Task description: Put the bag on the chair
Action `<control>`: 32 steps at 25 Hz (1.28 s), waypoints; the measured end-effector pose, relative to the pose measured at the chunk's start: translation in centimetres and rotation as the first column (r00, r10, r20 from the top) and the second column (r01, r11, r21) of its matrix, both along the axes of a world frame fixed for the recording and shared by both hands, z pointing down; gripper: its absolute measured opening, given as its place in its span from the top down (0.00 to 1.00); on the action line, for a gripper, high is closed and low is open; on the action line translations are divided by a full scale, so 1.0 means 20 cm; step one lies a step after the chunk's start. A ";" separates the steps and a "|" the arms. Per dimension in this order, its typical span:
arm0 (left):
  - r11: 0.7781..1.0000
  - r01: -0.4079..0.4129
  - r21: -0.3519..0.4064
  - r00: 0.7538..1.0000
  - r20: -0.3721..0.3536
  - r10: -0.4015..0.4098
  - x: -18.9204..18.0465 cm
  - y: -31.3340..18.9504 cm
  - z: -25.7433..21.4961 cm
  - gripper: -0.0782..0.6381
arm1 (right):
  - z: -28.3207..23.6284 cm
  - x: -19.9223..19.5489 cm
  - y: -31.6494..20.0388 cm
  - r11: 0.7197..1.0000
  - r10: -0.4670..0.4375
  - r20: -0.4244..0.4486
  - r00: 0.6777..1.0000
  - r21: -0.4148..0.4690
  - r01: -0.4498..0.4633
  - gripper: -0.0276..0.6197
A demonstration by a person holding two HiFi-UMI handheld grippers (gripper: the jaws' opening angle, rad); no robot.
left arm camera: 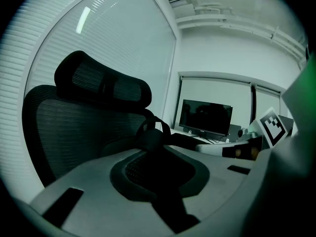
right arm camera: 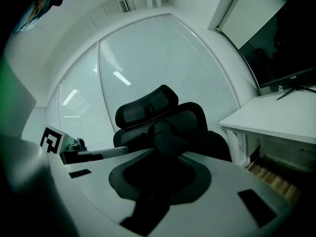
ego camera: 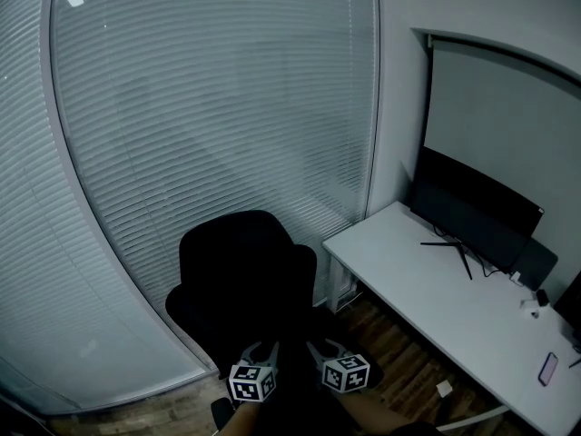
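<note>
A black mesh office chair (ego camera: 241, 262) with a headrest stands in front of the blinds; it also fills the left gripper view (left arm camera: 74, 127) and sits mid-frame in the right gripper view (right arm camera: 197, 117). Low in the head view, my left gripper (ego camera: 261, 348) and right gripper (ego camera: 320, 345) hang side by side just before the seat. A dark bag (ego camera: 292, 371) hangs between them, hard to make out against the chair. The left gripper (left arm camera: 157, 147) is shut on a black bag handle loop (left arm camera: 154, 131). The right gripper (right arm camera: 165, 152) is shut on bunched black bag fabric (right arm camera: 168, 141).
A white desk (ego camera: 427, 289) runs along the right with a dark monitor (ego camera: 472, 212) and a phone (ego camera: 547, 368) on it. Closed blinds (ego camera: 182, 107) curve behind the chair. Wooden floor (ego camera: 408, 371) shows between chair and desk.
</note>
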State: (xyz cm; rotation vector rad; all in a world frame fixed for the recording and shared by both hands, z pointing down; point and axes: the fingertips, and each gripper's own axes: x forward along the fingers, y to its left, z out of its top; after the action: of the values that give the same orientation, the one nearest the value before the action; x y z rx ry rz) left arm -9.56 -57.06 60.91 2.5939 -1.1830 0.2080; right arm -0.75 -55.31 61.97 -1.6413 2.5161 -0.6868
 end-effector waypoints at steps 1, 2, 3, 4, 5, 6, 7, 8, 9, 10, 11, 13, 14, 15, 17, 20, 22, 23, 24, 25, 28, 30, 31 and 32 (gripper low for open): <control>1.000 0.001 -0.004 1.000 0.006 -0.001 0.00 -0.01 0.02 0.82 | 0.03 0.00 0.00 1.000 0.000 -0.003 1.000 -0.012 0.000 0.87; 1.000 0.002 -0.008 1.000 0.010 -0.002 -0.01 -0.01 0.03 0.82 | 0.05 -0.01 -0.01 1.000 0.000 -0.005 1.000 -0.023 0.000 0.86; 1.000 0.004 -0.013 1.000 0.011 -0.004 -0.01 -0.01 0.05 0.81 | 0.07 -0.01 -0.01 0.999 -0.002 -0.005 1.000 -0.033 0.001 0.86; 1.000 0.007 -0.017 1.000 0.012 -0.007 -0.01 -0.01 0.07 0.81 | 0.10 -0.01 -0.01 0.999 -0.002 -0.004 1.000 -0.042 0.002 0.86; 1.000 0.009 -0.021 1.000 0.012 -0.009 -0.01 -0.02 0.08 0.81 | 0.12 -0.01 -0.01 0.999 -0.002 -0.004 1.000 -0.050 0.002 0.86; 1.000 0.011 -0.024 1.000 0.012 -0.010 -0.01 -0.01 0.09 0.81 | 0.14 -0.01 -0.01 0.998 -0.001 -0.007 1.000 -0.058 0.001 0.86; 1.000 0.011 -0.025 1.000 0.014 -0.011 -0.01 -0.01 0.10 0.81 | 0.16 -0.01 -0.01 0.998 -0.001 -0.009 1.000 -0.066 0.000 0.85; 1.000 0.011 -0.026 1.000 0.017 -0.011 -0.01 -0.01 0.11 0.81 | 0.17 -0.01 -0.01 0.997 0.001 -0.012 1.000 -0.074 -0.002 0.85; 1.000 0.011 -0.027 1.000 0.020 -0.011 -0.02 -0.01 0.12 0.81 | 0.19 -0.01 -0.01 0.997 0.003 -0.014 1.000 -0.081 -0.004 0.85; 0.999 0.012 -0.029 1.000 0.023 -0.012 -0.02 -0.01 0.14 0.80 | 0.21 -0.01 -0.01 0.996 0.007 -0.018 1.000 -0.088 -0.009 0.84; 0.999 0.015 -0.031 1.000 0.026 -0.014 -0.03 -0.01 0.15 0.80 | 0.23 -0.01 -0.01 0.995 0.012 -0.021 1.000 -0.095 -0.014 0.83; 0.999 0.025 -0.035 0.999 0.037 -0.023 -0.03 -0.01 0.18 0.79 | 0.26 0.00 0.00 0.994 0.025 -0.027 0.999 -0.109 -0.028 0.81; 0.999 0.029 -0.039 0.999 0.042 -0.028 -0.04 -0.01 0.19 0.78 | 0.27 0.01 0.00 0.993 0.032 -0.027 0.999 -0.116 -0.035 0.78; 0.998 0.034 -0.045 0.998 0.046 -0.032 -0.04 0.00 0.19 0.76 | 0.28 0.02 0.01 0.991 0.040 -0.027 0.999 -0.123 -0.043 0.77; 0.997 0.043 -0.058 0.998 0.052 -0.040 -0.05 0.00 0.22 0.74 | 0.30 0.04 0.02 0.989 0.055 -0.027 0.998 -0.134 -0.058 0.77; 0.995 0.059 -0.075 0.996 0.069 -0.054 -0.07 0.02 0.25 0.71 | 0.33 0.05 0.05 0.986 0.067 -0.024 0.997 -0.148 -0.070 0.77; 0.995 0.060 -0.080 0.996 0.077 -0.054 -0.06 0.03 0.24 0.68 | 0.32 0.07 0.07 0.986 0.071 -0.021 0.997 -0.152 -0.073 0.76; 0.995 0.059 -0.081 0.996 0.079 -0.053 -0.05 0.03 0.24 0.66 | 0.32 0.08 0.07 0.986 0.072 -0.019 0.997 -0.150 -0.074 0.76; 0.995 0.060 -0.084 0.995 0.079 -0.053 -0.05 0.04 0.25 0.65 | 0.32 0.09 0.08 0.986 0.072 -0.018 0.997 -0.148 -0.073 0.76; 0.994 0.063 -0.088 0.995 0.079 -0.056 -0.05 0.05 0.26 0.64 | 0.32 0.09 0.09 0.987 0.070 -0.016 0.997 -0.146 -0.072 0.76; 0.992 0.082 -0.096 0.994 0.079 -0.075 -0.06 0.08 0.28 0.60 | 0.33 0.08 0.12 0.987 0.064 -0.015 0.998 -0.146 -0.065 0.76; 0.991 0.091 -0.094 0.993 0.077 -0.084 -0.07 0.11 0.28 0.60 | 0.32 0.09 0.15 0.988 0.058 -0.019 0.998 -0.143 -0.061 0.76; 0.991 0.094 -0.091 0.993 0.077 -0.087 -0.07 0.12 0.27 0.60 | 0.32 0.09 0.17 0.988 0.056 -0.020 0.998 -0.141 -0.058 0.76; 0.992 0.096 -0.087 0.993 0.077 -0.090 -0.07 0.14 0.26 0.60 | 0.32 0.09 0.18 0.989 0.053 -0.020 0.998 -0.139 -0.055 0.76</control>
State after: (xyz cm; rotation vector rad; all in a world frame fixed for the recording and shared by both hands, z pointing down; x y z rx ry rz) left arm -10.89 -54.30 66.19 2.4658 -1.2850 0.3310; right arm 1.06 -51.72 68.30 -1.7585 2.4752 -0.8654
